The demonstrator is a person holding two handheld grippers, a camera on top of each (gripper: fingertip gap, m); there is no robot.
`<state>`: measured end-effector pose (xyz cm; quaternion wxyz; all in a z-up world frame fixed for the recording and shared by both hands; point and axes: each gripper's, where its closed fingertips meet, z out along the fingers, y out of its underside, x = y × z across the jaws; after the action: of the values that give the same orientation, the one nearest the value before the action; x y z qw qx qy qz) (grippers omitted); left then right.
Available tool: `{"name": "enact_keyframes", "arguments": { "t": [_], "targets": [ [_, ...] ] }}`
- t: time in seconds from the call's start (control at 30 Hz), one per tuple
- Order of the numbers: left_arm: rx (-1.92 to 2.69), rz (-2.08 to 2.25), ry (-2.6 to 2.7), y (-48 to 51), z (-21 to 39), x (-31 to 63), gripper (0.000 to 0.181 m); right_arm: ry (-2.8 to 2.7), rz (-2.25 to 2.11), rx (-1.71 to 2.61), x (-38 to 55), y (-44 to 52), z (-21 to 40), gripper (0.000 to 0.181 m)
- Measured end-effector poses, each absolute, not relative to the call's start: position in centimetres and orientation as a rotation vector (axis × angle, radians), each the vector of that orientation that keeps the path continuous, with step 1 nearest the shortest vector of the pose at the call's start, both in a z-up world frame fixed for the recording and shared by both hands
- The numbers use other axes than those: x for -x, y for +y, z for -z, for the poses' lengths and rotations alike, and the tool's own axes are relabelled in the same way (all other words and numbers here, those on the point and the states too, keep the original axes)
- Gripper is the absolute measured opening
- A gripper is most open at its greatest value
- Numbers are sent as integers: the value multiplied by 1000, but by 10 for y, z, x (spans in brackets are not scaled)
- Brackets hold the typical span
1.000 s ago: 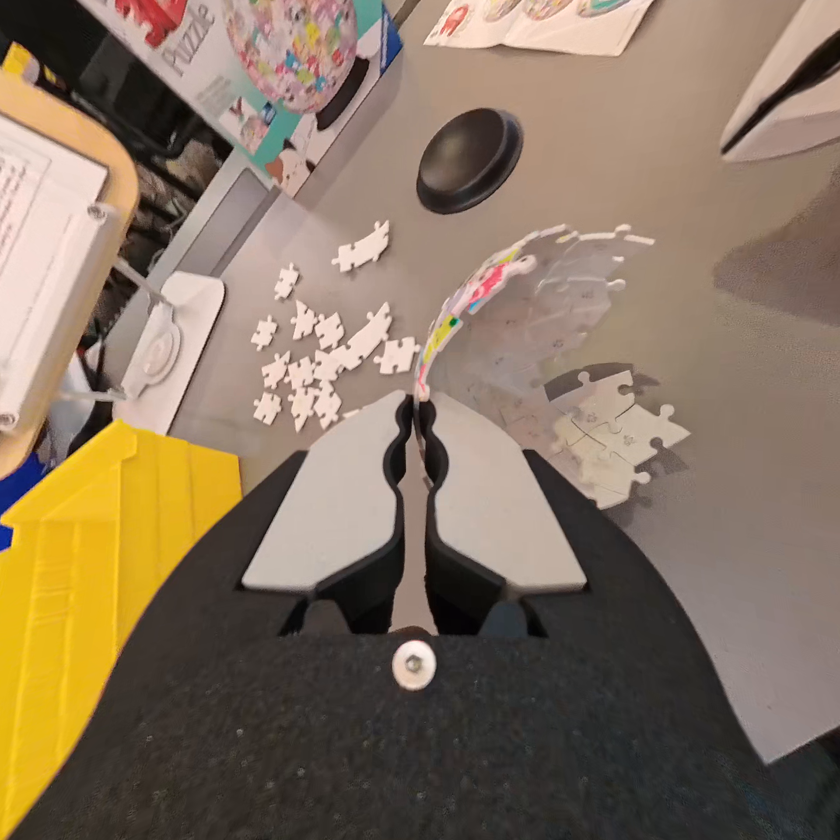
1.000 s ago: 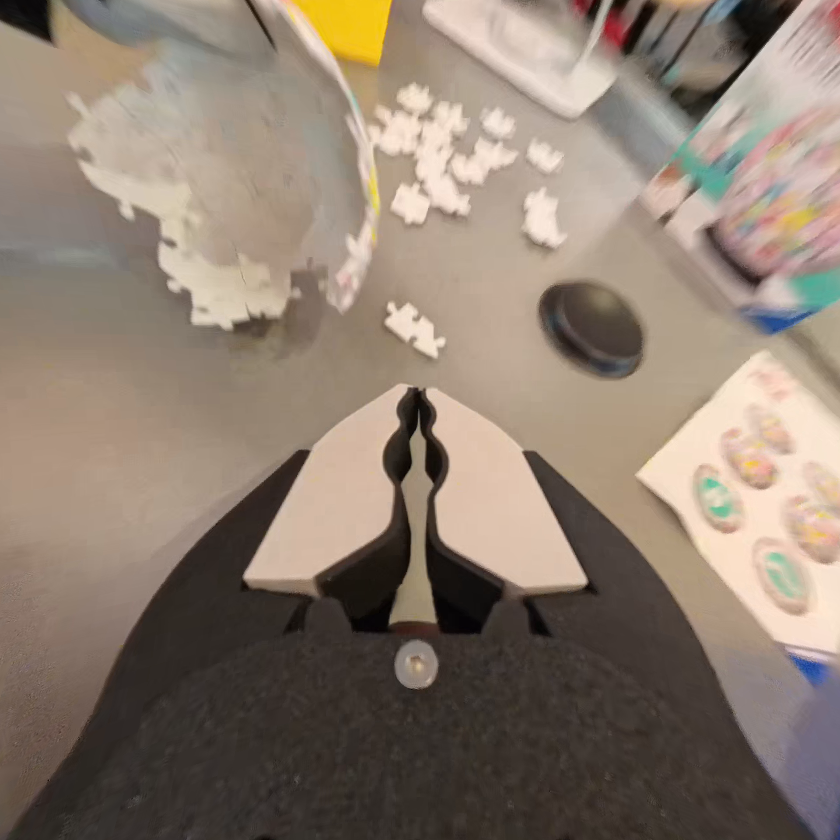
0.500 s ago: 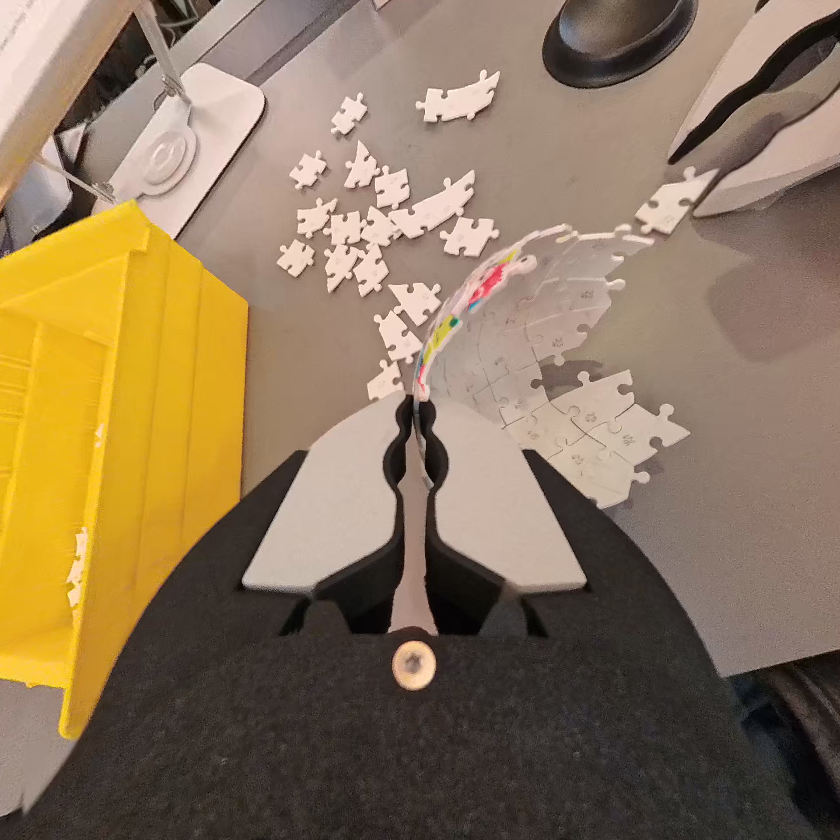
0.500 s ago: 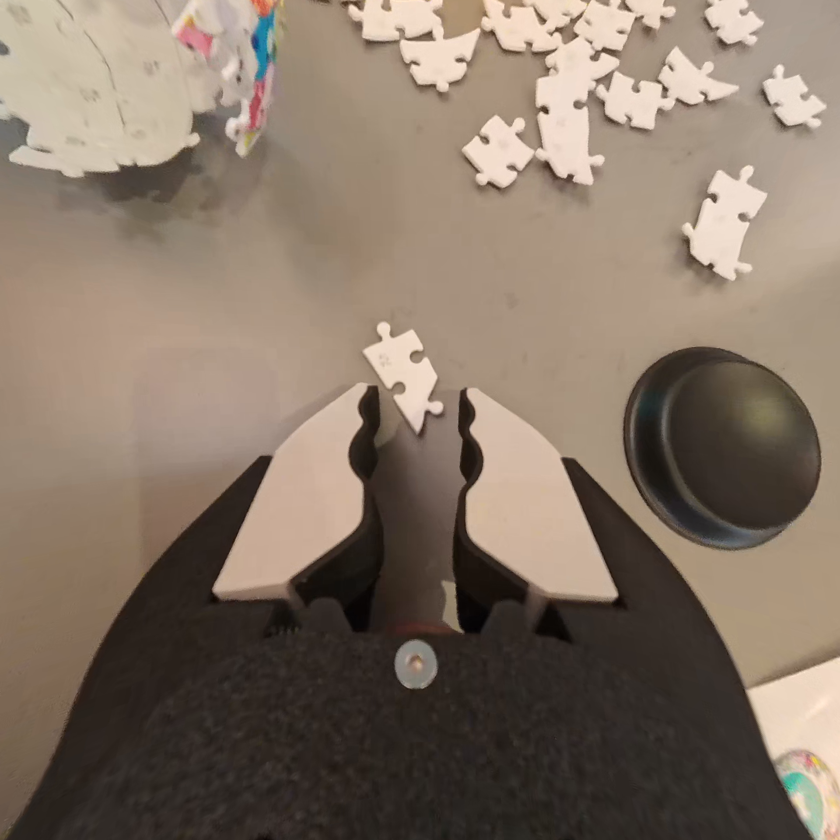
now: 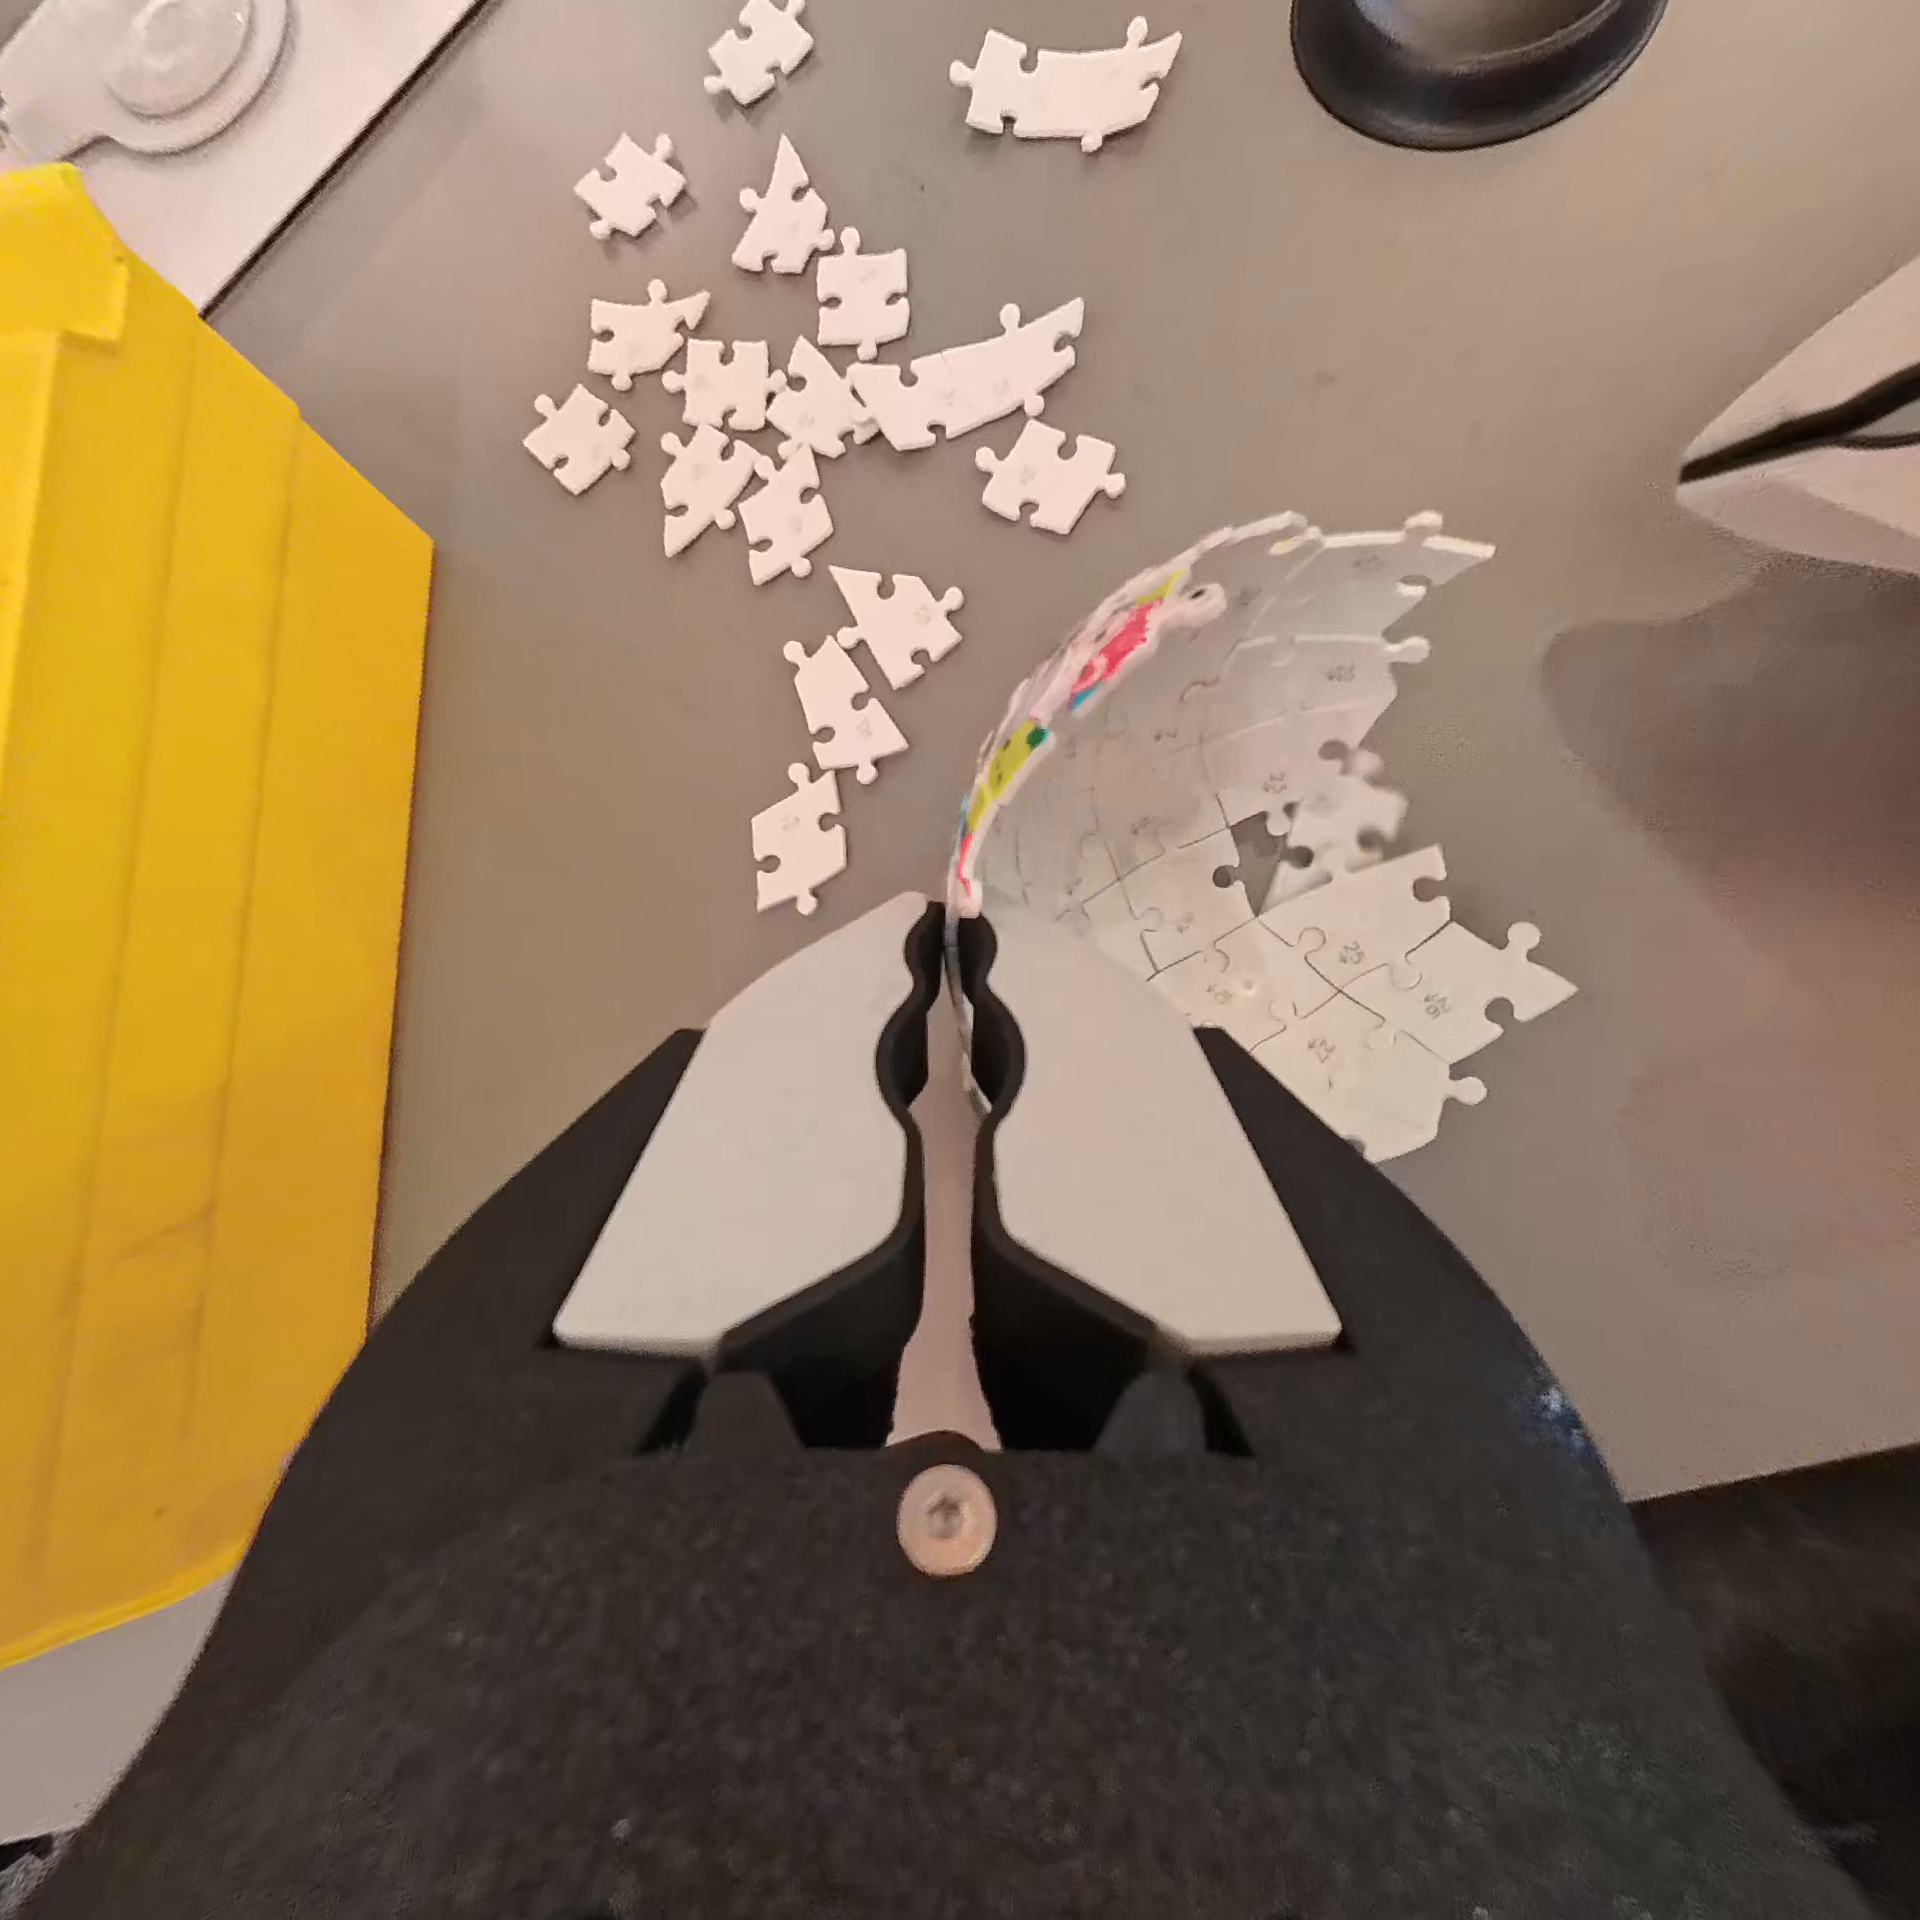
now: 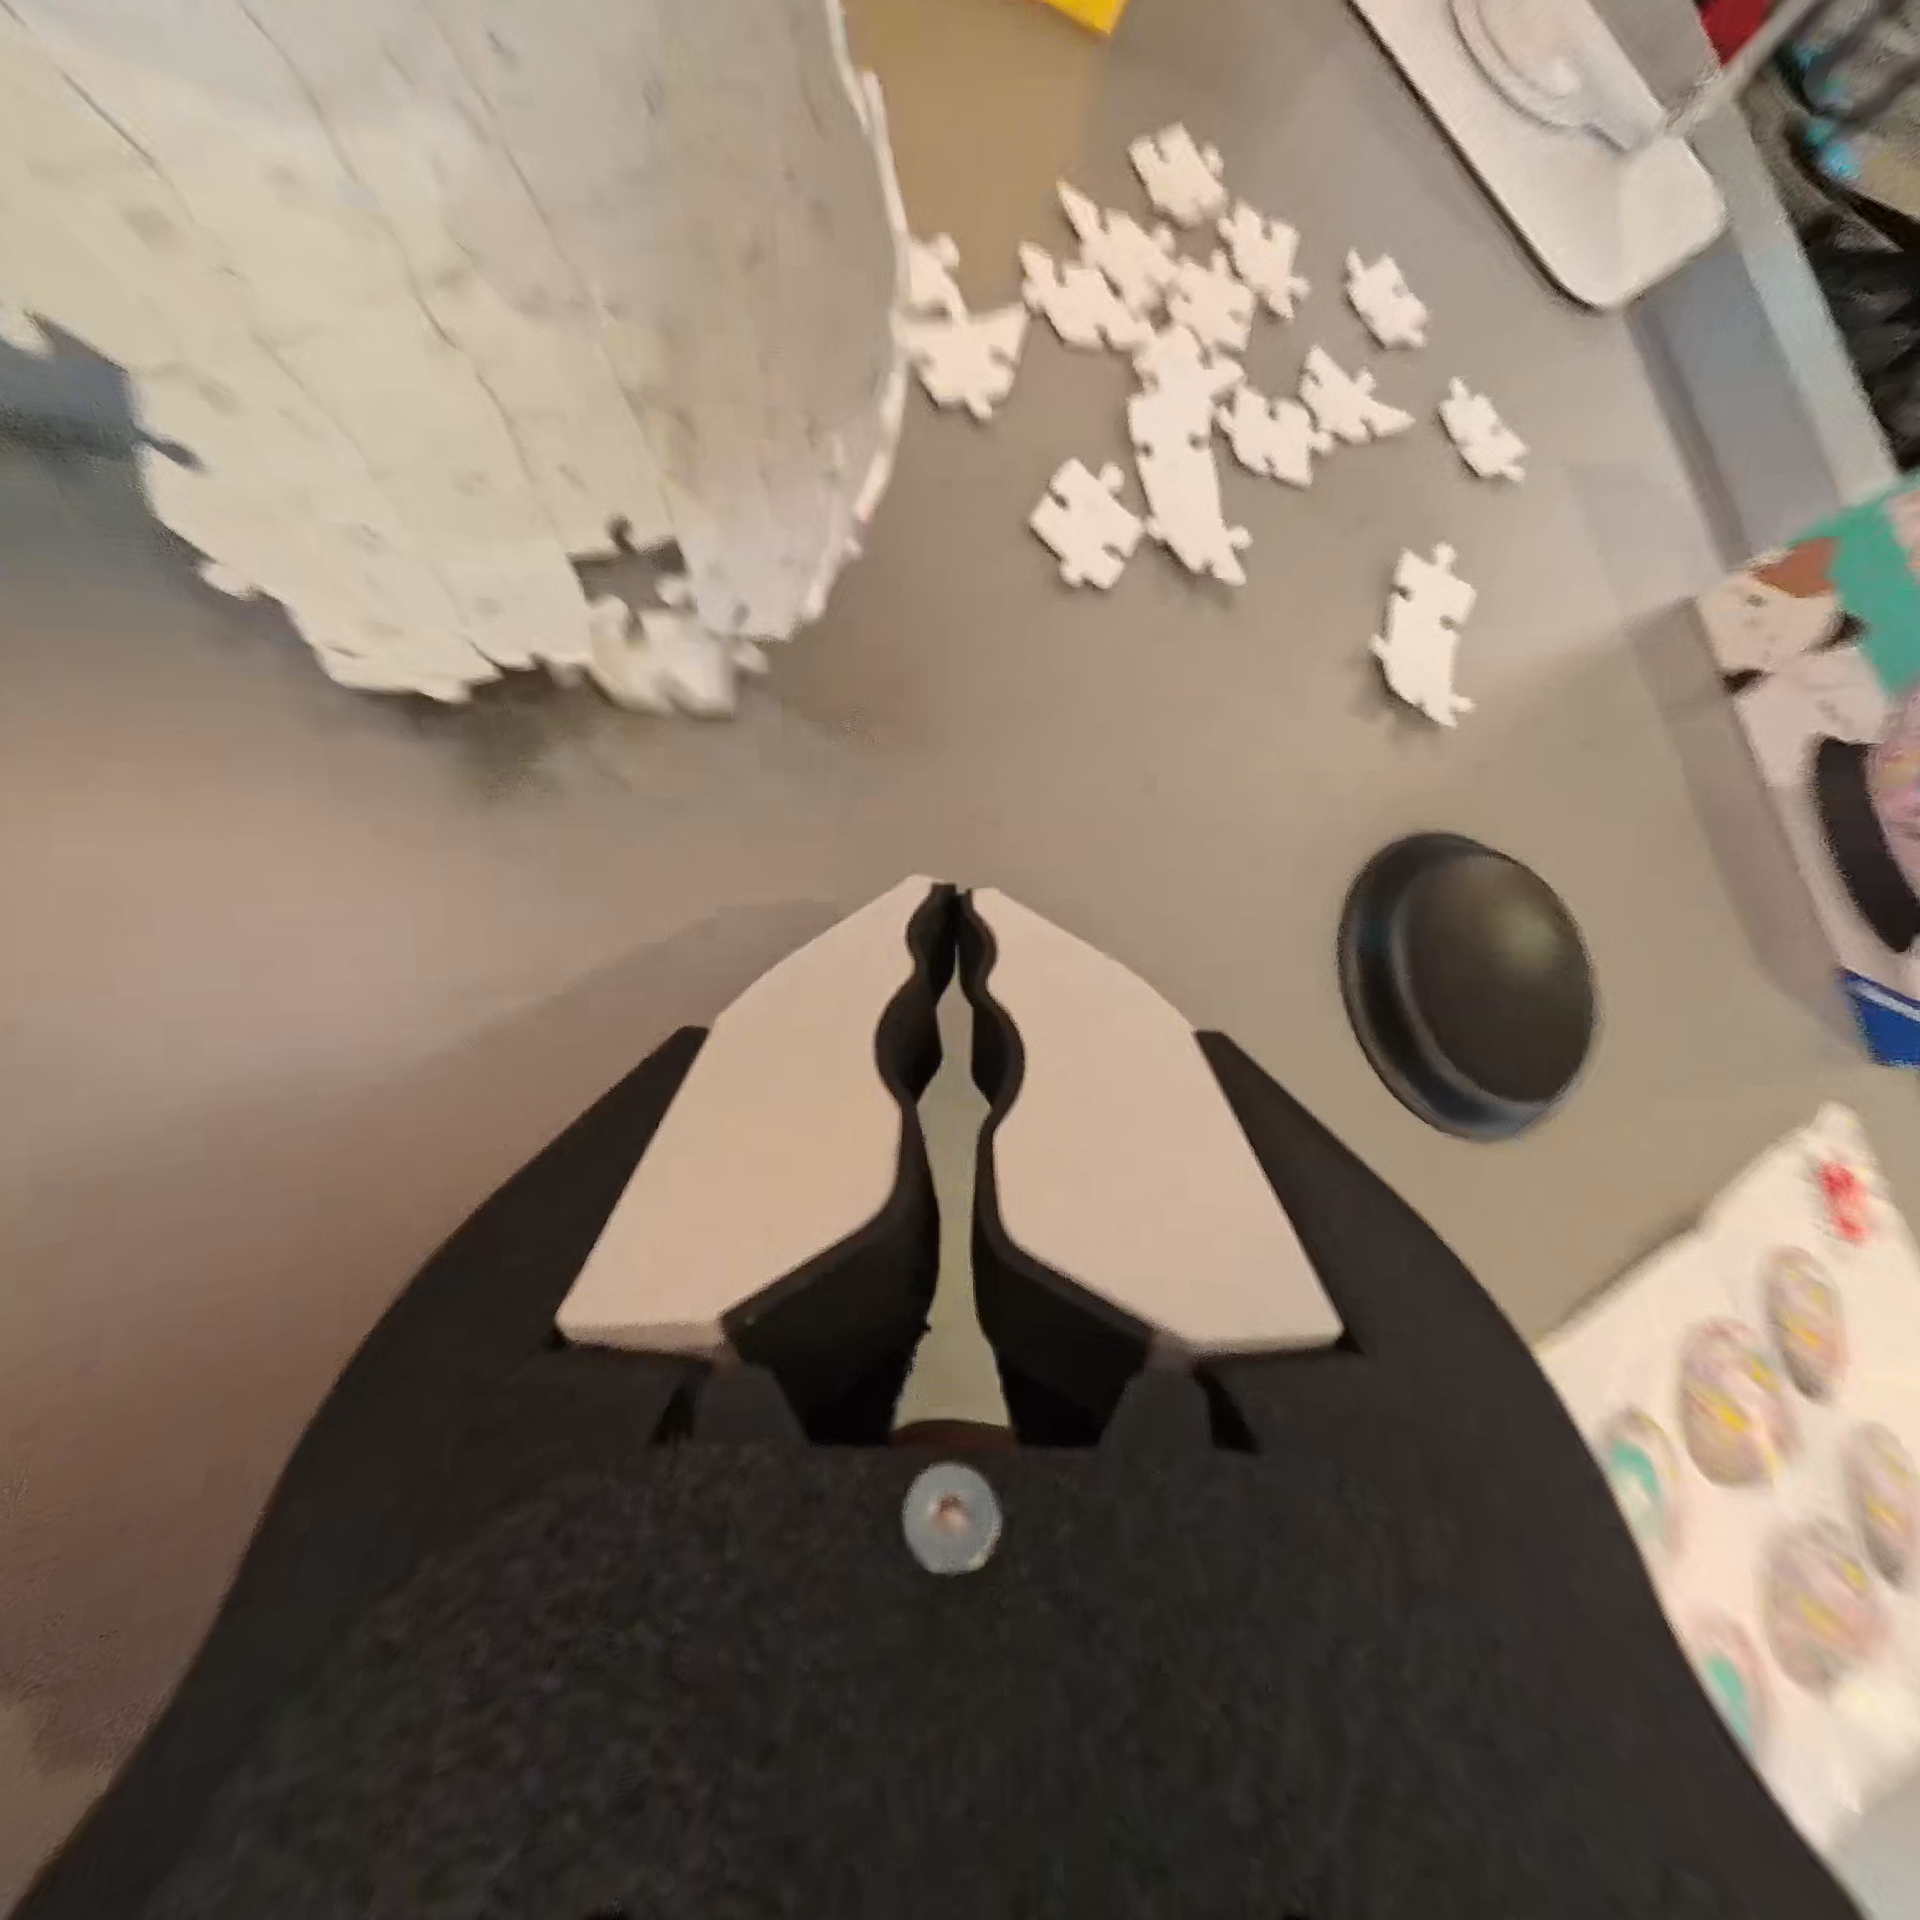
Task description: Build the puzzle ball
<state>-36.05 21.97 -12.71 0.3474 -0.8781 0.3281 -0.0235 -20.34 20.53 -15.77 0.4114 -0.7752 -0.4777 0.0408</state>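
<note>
Left gripper is clamped on the edge of the curved puzzle shell, holding it above the grey tabletop. Right gripper has its fingers together; whether a piece sits between them cannot be told. Loose pieces lie beside the yellow bin.
</note>
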Motion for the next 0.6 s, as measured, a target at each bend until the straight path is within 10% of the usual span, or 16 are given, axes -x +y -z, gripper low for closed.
{"name": "enact_keyframes", "arguments": {
  "t": [0.6],
  "targets": [
    [2292, 37, 858, 202, 128, 402, 2, -1546, -465, 1811, 269, 163, 181, 20]
  ]
}}
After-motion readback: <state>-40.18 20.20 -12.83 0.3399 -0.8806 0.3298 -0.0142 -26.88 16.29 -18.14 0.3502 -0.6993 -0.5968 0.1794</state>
